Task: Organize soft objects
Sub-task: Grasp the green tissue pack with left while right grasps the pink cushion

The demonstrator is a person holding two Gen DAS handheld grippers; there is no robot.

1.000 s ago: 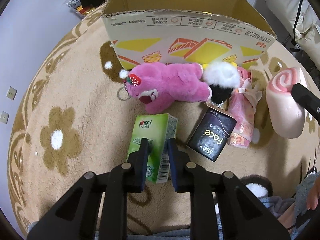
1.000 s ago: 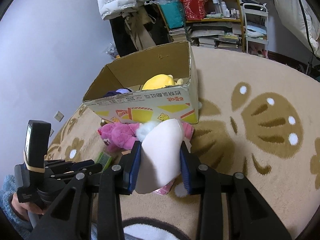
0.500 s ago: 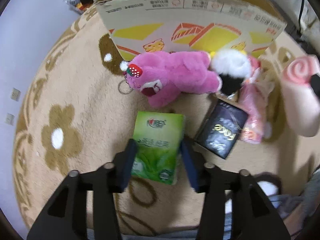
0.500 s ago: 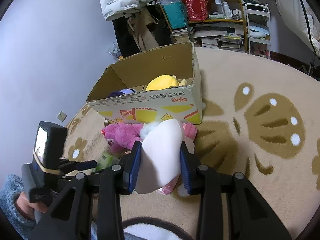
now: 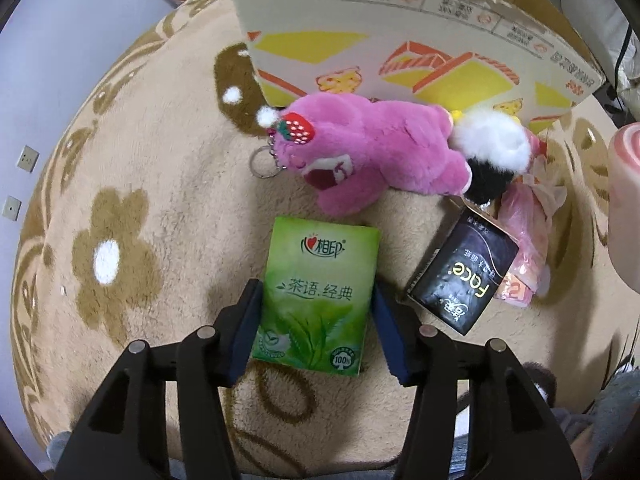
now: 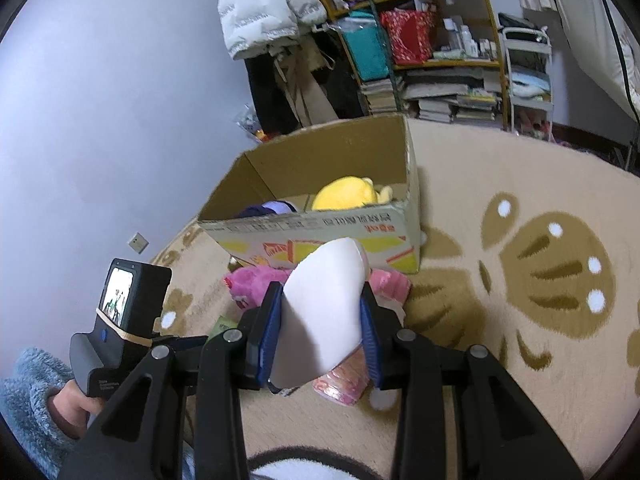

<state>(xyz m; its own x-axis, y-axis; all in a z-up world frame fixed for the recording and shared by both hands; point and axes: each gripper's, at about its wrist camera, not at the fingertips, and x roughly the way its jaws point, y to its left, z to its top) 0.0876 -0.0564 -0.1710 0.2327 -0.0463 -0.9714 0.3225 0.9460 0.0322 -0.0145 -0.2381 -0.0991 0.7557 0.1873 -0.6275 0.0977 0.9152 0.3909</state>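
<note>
My left gripper [image 5: 316, 304] is open, its pads on either side of a green tissue pack [image 5: 318, 294] lying on the rug. A pink plush bear [image 5: 372, 152], a white and black fluffy toy [image 5: 492, 148], a black "Face" pack [image 5: 466, 272] and a pink wrapped item [image 5: 524, 232] lie in front of the cardboard box [image 5: 400, 36]. My right gripper [image 6: 322, 312] is shut on a pale pink swirl-roll plush [image 6: 324, 312] and holds it above the rug, short of the box [image 6: 320, 224], which holds a yellow plush [image 6: 348, 194].
The beige flower-pattern rug [image 6: 520, 280] spreads to the right. A loaded shelf [image 6: 420, 40], hanging coats [image 6: 272, 12] and a white cart [image 6: 528, 76] stand against the far wall. The left hand-held unit [image 6: 120, 328] is at lower left.
My left gripper opened and moved forward and down so its pads now straddle the green tissue pack. My right gripper lifted the roll plush slightly toward the box.
</note>
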